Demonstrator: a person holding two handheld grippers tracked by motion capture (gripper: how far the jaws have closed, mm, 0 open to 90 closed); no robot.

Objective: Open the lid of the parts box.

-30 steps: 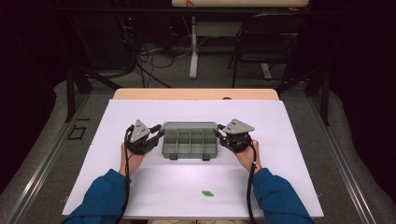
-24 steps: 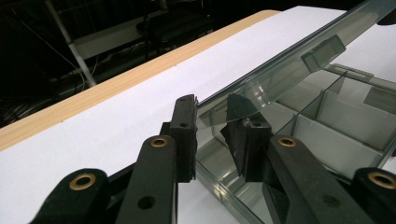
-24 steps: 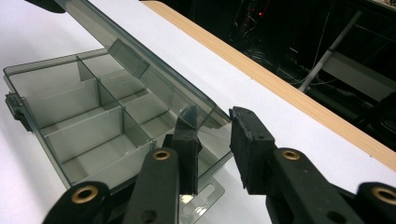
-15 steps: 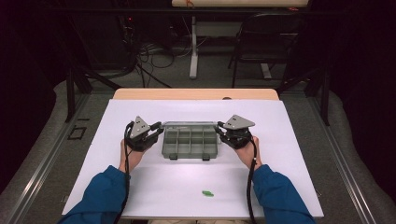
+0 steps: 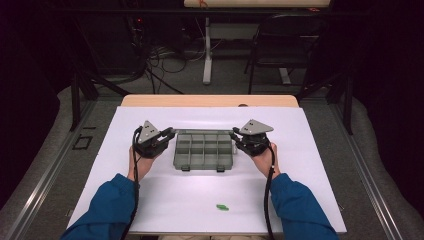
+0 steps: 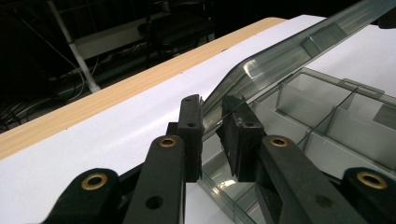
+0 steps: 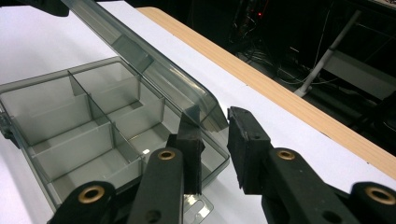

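A smoky clear compartment box point(image 5: 204, 150) sits mid-table with its hinged lid point(image 5: 202, 131) raised at the back. My left gripper point(image 5: 172, 132) is at the lid's left corner and my right gripper point(image 5: 232, 134) at its right corner. In the left gripper view the lid point(image 6: 280, 60) slants up from between the gripper point(image 6: 212, 116) jaws, which have just been closing and now pinch its corner above the empty compartments point(image 6: 327, 121). In the right gripper view the gripper point(image 7: 212, 126) straddles the lid point(image 7: 140, 60) corner, one jaw inside and one outside, closed on it.
A small green piece point(image 5: 222, 207) lies on the white sheet point(image 5: 310, 165) near the front edge. The wooden table edge point(image 5: 210, 100) runs along the back, with a chair point(image 5: 280, 45) and cables on the dark floor beyond.
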